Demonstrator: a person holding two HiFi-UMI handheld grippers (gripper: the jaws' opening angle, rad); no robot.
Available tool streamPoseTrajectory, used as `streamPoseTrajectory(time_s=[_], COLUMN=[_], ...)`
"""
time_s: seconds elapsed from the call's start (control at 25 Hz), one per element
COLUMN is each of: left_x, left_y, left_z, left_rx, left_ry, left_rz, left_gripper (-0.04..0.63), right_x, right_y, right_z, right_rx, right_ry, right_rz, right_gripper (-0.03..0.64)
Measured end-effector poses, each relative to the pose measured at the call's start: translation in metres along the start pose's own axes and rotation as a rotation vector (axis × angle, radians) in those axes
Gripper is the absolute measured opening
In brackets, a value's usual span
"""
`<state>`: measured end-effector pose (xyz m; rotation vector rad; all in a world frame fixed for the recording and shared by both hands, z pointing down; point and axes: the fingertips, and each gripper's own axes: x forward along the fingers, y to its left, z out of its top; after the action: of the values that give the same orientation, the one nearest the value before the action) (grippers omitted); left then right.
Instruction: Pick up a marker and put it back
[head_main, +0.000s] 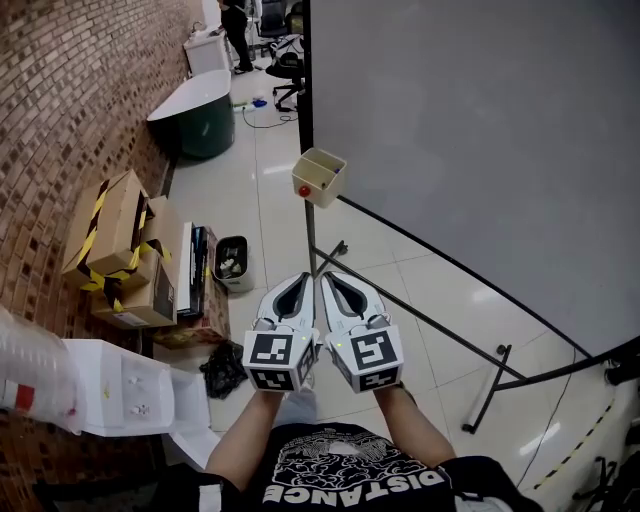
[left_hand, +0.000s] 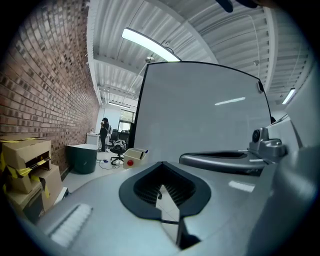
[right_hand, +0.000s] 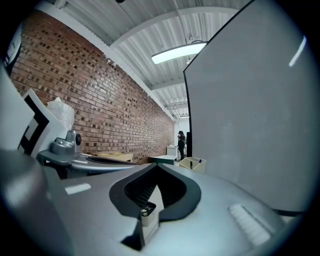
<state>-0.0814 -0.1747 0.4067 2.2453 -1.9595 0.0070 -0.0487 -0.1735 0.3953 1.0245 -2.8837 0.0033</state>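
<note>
A cream marker box (head_main: 320, 176) with a red round spot on its front hangs on the left edge of the whiteboard (head_main: 480, 130). My left gripper (head_main: 301, 277) and right gripper (head_main: 328, 276) are side by side, pointing level at the box from some way short of it. Both have their jaws shut tip to tip with nothing held. In the left gripper view (left_hand: 162, 166), the box (left_hand: 133, 157) shows a blue-capped marker (left_hand: 145, 150) sticking out. From the right gripper view (right_hand: 159, 168), the box (right_hand: 193, 164) holds a dark marker (right_hand: 192, 161).
Taped cardboard boxes (head_main: 115, 240) and a small black bin (head_main: 232, 262) line the brick wall on the left. A white dispenser (head_main: 120, 395) stands near left. The whiteboard's stand legs (head_main: 488, 388) cross the tiled floor. A dark green tub (head_main: 200, 115) and a person (head_main: 238, 30) are far off.
</note>
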Motion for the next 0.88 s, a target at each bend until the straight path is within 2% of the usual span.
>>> streamPoseTrajectory(time_s=[0.52, 0.88], left_x=[0.091, 0.132], left_y=[0.052, 0.083], left_z=[0.025, 0.023], left_rx=[0.000, 0.002], left_ry=[0.013, 0.032], left_rz=[-0.057, -0.103], left_gripper=[0.005, 0.005], right_x=[0.094, 0.147], right_y=[-0.052, -0.079], right_z=[0.007, -0.006], right_rx=[-0.007, 0.004], right_ry=[-0.015, -0.007], right_rz=[-0.081, -0.152], right_gripper=[0.000, 0.008])
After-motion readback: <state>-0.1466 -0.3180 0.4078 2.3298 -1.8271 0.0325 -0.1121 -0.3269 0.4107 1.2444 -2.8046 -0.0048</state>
